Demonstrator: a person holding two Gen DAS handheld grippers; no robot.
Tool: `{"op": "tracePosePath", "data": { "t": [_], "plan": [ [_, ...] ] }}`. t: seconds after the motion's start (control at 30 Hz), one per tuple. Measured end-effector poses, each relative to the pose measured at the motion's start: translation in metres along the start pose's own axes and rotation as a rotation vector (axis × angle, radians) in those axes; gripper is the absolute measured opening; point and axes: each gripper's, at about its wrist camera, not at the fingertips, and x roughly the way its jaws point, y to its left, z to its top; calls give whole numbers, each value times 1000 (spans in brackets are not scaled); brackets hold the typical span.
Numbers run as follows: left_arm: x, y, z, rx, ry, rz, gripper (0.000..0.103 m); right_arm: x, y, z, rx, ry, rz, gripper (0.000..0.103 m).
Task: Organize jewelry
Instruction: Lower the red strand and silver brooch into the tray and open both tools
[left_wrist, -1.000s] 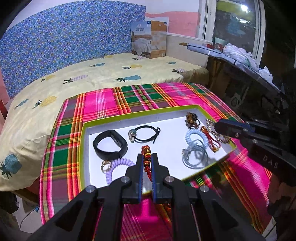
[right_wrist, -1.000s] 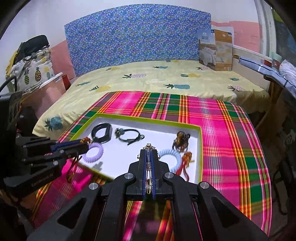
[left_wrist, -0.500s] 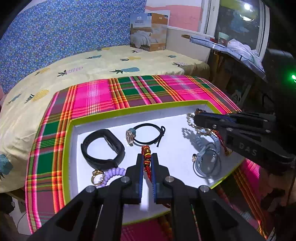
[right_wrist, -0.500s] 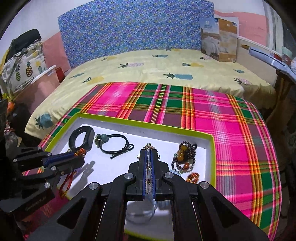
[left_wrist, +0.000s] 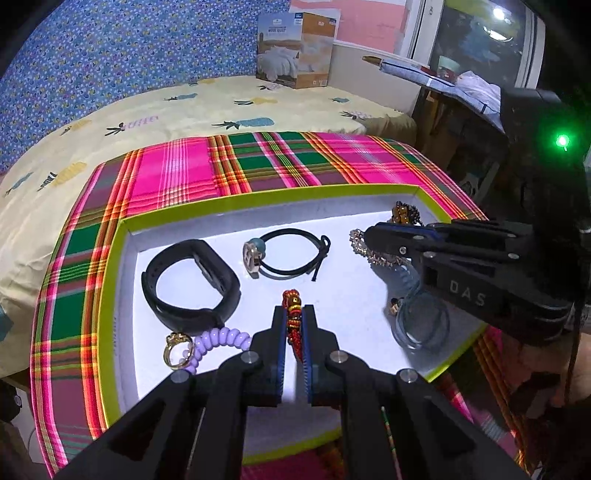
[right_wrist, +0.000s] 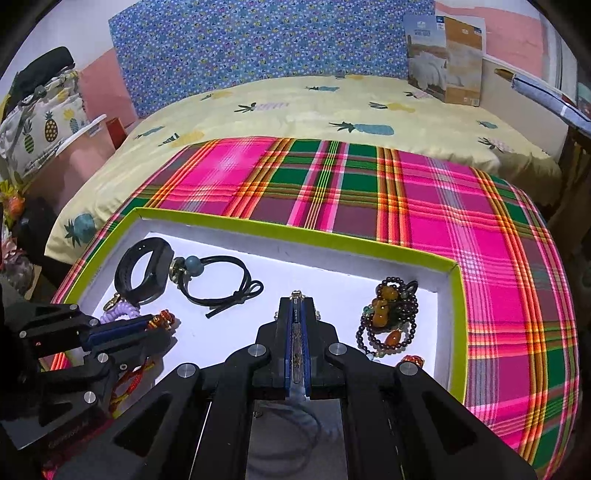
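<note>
a red and gold beaded cord (left_wrist: 293, 321) is pinched between the narrow fingers of the left gripper (left_wrist: 294, 314), held over the near middle of the white tray (left_wrist: 236, 206). the right gripper (right_wrist: 295, 314) is closed on a thin gold chain (left_wrist: 360, 245) above the tray's right side. lying in the tray are a black band (left_wrist: 190, 284) at the left, a black cord bracelet (left_wrist: 288, 254) mid-back, a purple coil with a gold ring (left_wrist: 207, 345) near the front left corner, dark beads (right_wrist: 391, 314) at the right edge and a blue coil (left_wrist: 421, 317). the tray's middle floor lies bare between the two grippers.
</note>
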Motion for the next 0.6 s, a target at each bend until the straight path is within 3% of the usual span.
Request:
{"op": "tracePosePath", "data": {
  "t": [0.13, 0.2, 0.27, 0.33, 0.6],
  "plan": [
    [-1, 0, 0, -2, 5, -2, 9, -1, -2, 0, 10, 2, -5, 5],
    [-1, 0, 0, -3, 8, -4, 12, -4, -1, 0, 9, -7, -8, 12],
    [-3, -1, 0, -3, 5, -10, 25, -9, -1, 0, 13, -18, 1, 15],
    [-7, -1, 1, -10, -1, -15, 30, -13, 0, -1, 12, -29, -1, 15],
    [-31, -2, -6, -22, -21, 3, 30, -47, 6, -11, 30, -74, -5, 15]
  ]
}}
